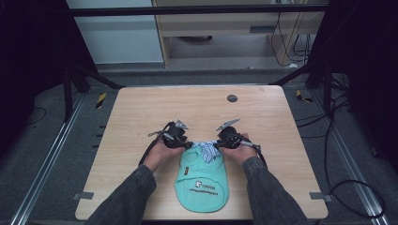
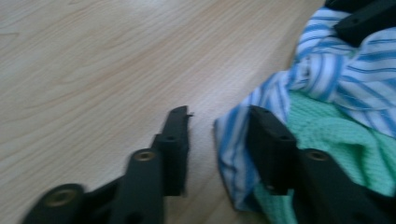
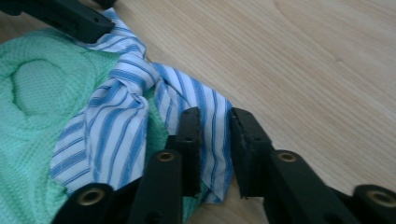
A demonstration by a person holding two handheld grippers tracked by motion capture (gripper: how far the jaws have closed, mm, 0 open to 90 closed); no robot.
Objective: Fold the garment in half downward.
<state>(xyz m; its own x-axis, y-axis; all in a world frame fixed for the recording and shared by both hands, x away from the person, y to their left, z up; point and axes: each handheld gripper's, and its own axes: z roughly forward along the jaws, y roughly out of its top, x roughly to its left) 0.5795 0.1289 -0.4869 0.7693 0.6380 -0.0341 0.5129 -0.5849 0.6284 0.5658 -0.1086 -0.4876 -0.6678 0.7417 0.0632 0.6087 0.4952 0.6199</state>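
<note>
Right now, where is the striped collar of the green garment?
In the high view the striped collar lies at the far end of the green garment, between the left gripper and the right gripper.

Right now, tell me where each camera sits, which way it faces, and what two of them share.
High view: above the person's side, looking forward and down on the table; forearms, hands, left tongs and right tongs show.
Left gripper view: on the left tongs, looking along its jaws at the striped collar.
Right gripper view: on the right tongs, jaws astride the collar.
Shared: both gripper views show the collar and the green garment.
</note>
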